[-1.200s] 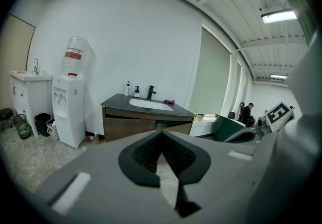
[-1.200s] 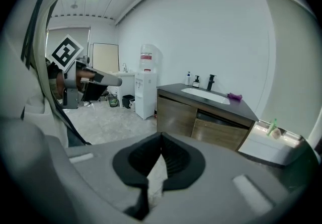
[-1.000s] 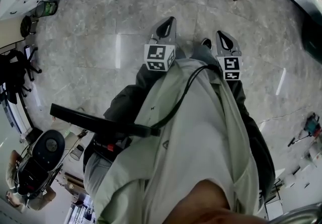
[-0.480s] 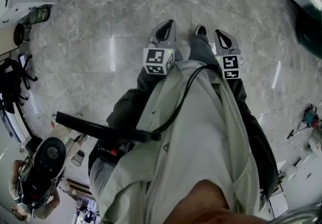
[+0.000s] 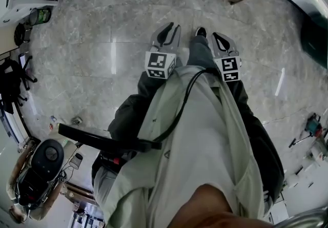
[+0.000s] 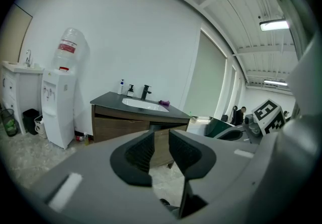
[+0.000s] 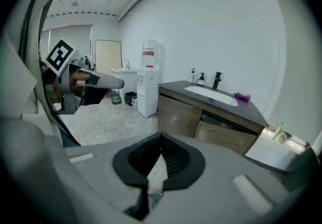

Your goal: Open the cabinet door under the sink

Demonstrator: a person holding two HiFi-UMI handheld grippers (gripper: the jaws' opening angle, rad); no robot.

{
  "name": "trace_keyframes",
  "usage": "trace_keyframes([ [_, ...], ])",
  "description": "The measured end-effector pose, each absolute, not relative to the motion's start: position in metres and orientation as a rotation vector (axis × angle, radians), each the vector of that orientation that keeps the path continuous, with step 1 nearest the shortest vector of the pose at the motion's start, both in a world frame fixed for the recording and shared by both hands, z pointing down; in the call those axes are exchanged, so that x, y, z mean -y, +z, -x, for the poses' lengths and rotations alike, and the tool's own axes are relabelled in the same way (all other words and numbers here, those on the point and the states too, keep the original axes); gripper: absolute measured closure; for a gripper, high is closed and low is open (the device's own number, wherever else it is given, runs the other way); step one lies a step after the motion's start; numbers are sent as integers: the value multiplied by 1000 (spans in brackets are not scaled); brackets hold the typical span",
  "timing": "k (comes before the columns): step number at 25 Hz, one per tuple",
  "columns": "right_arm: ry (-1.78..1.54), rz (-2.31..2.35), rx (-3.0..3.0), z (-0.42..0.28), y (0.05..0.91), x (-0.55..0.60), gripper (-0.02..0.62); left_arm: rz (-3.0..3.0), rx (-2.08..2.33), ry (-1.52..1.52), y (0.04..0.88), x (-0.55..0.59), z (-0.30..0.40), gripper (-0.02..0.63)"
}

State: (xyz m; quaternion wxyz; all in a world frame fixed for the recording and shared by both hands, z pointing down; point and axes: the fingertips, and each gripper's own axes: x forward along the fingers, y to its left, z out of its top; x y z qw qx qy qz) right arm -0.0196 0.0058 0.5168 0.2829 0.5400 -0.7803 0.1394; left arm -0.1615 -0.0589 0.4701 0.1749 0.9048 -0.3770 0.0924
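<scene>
Cabinet door [image 7: 226, 140] under sink [image 7: 210, 93]: lower part hidden behind jaws, well apart | left gripper [image 5: 169, 29]: jaws opening, nothing between | right gripper [image 5: 219, 37]: jaws together, empty

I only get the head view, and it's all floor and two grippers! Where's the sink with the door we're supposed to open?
Observer: The right gripper view shows the sink straight ahead. It is sunk into a dark countertop on a wooden cabinet.
Child: Does it have a tap?
Observer: Yes, a black tap stands upright behind the basin.
Child: Is anything else near it?
Observer: In the left gripper view, a white water dispenser with a big bottle on top stands to the left of the cabinet. There is a gap between them.
</scene>
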Motion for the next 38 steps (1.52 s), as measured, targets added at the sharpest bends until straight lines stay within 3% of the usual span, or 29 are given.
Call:
trace_keyframes([
  [6, 433, -1419, 2116, 0, 528, 27, 595, -2577, 1069, 306, 478, 97, 127, 483],
  [11, 549, -1453, 2086, -59, 546, 44, 595, -2545, 1078, 365, 502, 143, 77, 451],
  [17, 778, -1615, 2036, -137, 571, 66, 595, -2512, 1109, 420, 531, 192, 29, 451],
  [19, 849, -1639, 2024, -155, 579, 71, 595, -2504, 1130, 442, 543, 205, 17, 494],
  [22, 911, -1617, 2014, -166, 592, 74, 595, -2483, 1125, 474, 572, 226, -2, 491],
  [25, 944, -1575, 2001, -174, 609, 75, 595, -2482, 1052, 521, 610, 250, -30, 381],
  [27, 990, -1561, 1985, -181, 622, 74, 595, -2506, 1023, 579, 636, 267, -48, 342],
  [38, 1078, -1522, 1952, -213, 652, 74, 595, -2575, 897, 802, 720, 314, -92, 353],
])
